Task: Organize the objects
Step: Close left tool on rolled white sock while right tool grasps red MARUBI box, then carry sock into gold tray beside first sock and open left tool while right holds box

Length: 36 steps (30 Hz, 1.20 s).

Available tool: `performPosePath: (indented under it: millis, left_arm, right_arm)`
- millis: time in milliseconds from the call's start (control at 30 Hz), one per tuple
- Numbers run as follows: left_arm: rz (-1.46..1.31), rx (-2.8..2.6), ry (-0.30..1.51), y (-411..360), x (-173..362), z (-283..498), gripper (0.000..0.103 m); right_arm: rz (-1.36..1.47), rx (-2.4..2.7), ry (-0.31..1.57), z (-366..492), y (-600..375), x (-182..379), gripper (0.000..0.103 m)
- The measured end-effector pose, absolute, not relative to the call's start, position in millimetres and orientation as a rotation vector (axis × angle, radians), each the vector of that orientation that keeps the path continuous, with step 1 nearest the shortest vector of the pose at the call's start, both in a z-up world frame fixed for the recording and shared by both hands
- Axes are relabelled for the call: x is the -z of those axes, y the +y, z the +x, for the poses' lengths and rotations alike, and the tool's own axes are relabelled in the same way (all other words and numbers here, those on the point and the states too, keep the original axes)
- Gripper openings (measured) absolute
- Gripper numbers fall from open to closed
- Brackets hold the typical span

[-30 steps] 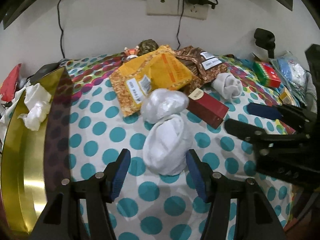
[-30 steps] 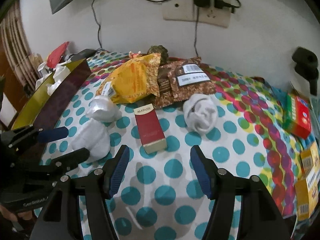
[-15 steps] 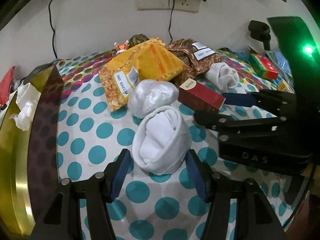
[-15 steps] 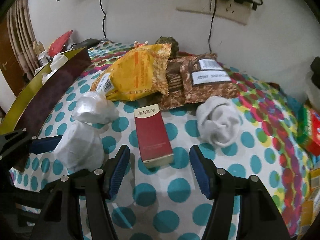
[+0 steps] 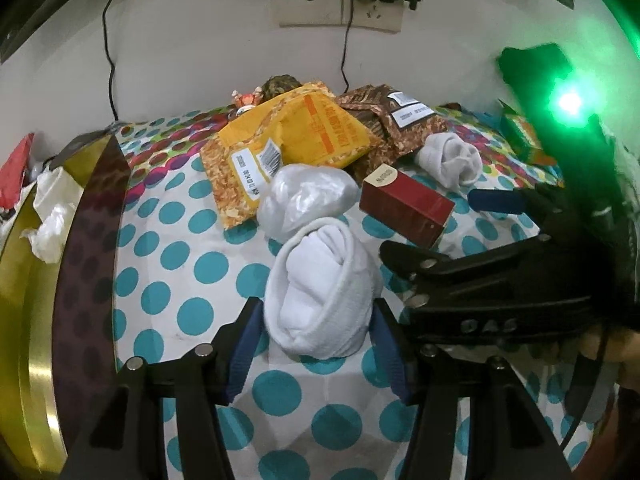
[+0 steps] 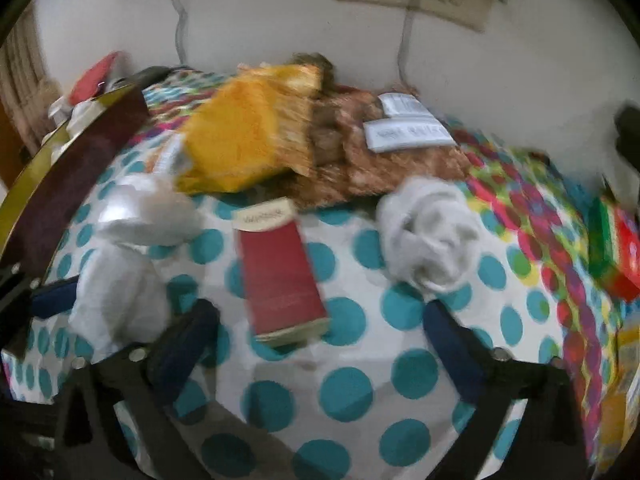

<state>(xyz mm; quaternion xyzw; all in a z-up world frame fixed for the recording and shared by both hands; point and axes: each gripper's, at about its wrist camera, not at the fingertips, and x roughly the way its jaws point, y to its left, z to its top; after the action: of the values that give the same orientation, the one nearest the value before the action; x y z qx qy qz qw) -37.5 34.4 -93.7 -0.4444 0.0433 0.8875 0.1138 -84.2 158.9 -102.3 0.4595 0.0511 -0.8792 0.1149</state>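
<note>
Rolled white socks (image 5: 324, 292) lie on the polka-dot cloth (image 5: 188, 264), right between the blue pads of the left gripper (image 5: 316, 348). Its jaws are closing around the bundle; the pads stand at its flanks, and whether they press yet I cannot tell. Just behind the roll, touching it, sits a crumpled silvery plastic bag (image 5: 306, 200). Beside that lies a dark red carton (image 6: 280, 276) with a cream end, flat on the cloth and framed by the right gripper (image 6: 320, 336), whose jaws are swinging wide open with the carton between them and clear of both pads. In the left wrist view that gripper reaches in from the right, a hand (image 5: 608, 348) behind it. A second white sock ball (image 6: 428, 236) rests near the carton's far side. Farther back, a yellow snack bag (image 5: 292, 144) overlaps a brown labelled packet (image 5: 400, 120) by the wall. A gold tray (image 5: 36, 320) holding crumpled tissue (image 5: 52, 208) borders the cloth on the left.
</note>
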Motion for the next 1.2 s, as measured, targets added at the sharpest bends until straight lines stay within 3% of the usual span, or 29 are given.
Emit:
performPosePath:
  millis: [467,567,600,633,700,733,867,1200]
  left_arm:
    - [-1.269,-2.606,0.095,31.8,99.6,-33.9,0.055]
    - [-1.262,-2.607,0.069,28.6,98.6,-32.9,0.047]
    - [-1.258,-2.61,0.066,28.2,98.2,-32.4,0.044]
    - [-1.256,-2.611,0.065,28.0,98.2,-32.0,0.044]
    - [-1.254,-2.615,0.065,27.9,98.4,-30.8,0.044]
    - [-1.251,-2.616,0.064,27.7,98.9,-29.9,0.044]
    - [-1.245,-2.618,0.049,26.6,99.0,-27.6,0.042]
    - [-1.196,-2.648,0.064,27.3,93.1,-21.1,0.041]
  right_arm:
    - [1.354,2.581,0.189,-83.3,157.1,103.7,0.103]
    - [1.349,2.582,0.185,-83.3,157.6,103.5,0.103]
    - [1.335,2.59,0.186,-82.0,157.9,102.0,0.093]
    - [1.305,2.592,0.186,-79.0,156.9,98.6,0.071]
    - [1.265,2.588,0.202,-75.5,153.6,95.2,0.041]
    - [1.258,2.58,0.209,-74.6,151.8,94.5,0.037]
    - [1.246,2.572,0.189,-73.7,152.6,92.9,0.029]
    - [1.153,2.595,0.199,-63.0,148.7,84.9,0.028]
